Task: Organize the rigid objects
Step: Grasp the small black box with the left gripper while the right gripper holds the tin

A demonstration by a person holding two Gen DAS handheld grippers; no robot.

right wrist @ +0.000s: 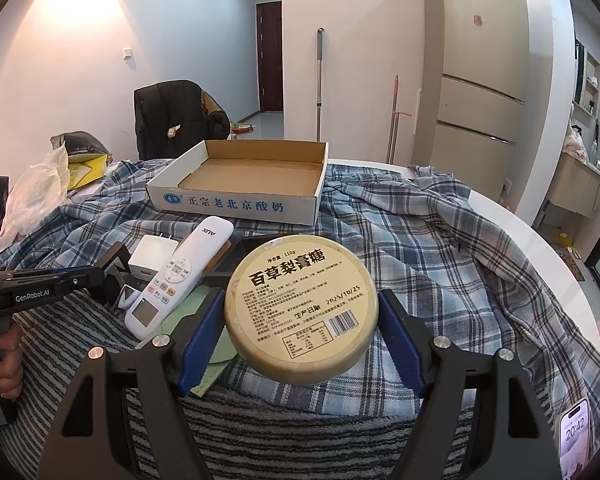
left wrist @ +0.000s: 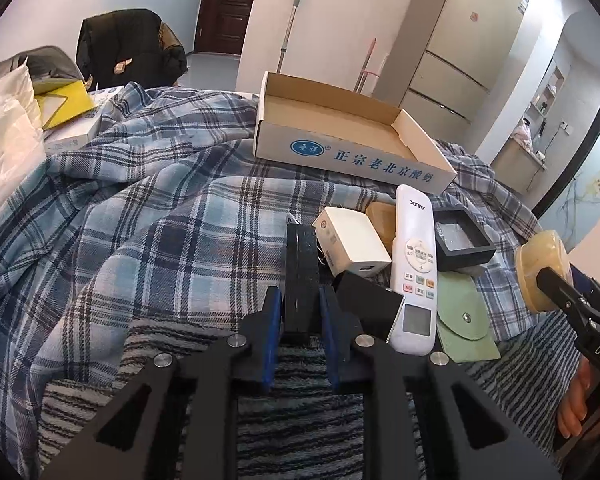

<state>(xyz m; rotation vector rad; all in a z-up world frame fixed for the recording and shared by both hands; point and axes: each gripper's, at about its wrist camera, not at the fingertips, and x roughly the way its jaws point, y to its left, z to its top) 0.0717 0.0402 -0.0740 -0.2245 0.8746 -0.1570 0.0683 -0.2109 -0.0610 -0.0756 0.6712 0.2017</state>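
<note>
My left gripper (left wrist: 300, 304) is shut on a thin black flat object (left wrist: 301, 268), held on edge above the cloth. My right gripper (right wrist: 302, 312) is shut on a round cream candy tin (right wrist: 302, 308), lifted with its label facing the camera; the tin also shows in the left wrist view (left wrist: 540, 272). An open white cardboard box (right wrist: 236, 200) sits beyond, also in the left wrist view (left wrist: 352, 156). On the cloth lie a white remote (left wrist: 414, 264), a white charger (left wrist: 352, 240), a black square frame (left wrist: 460, 240) and a green pouch (left wrist: 464, 320).
A plaid cloth (left wrist: 140, 220) covers the round table, a striped towel (left wrist: 300, 420) at its near edge. White plastic bags (left wrist: 4, 136) and boxes sit far left. A phone (right wrist: 576, 440) lies at the right edge. A chair with a black jacket (right wrist: 176, 116) stands behind.
</note>
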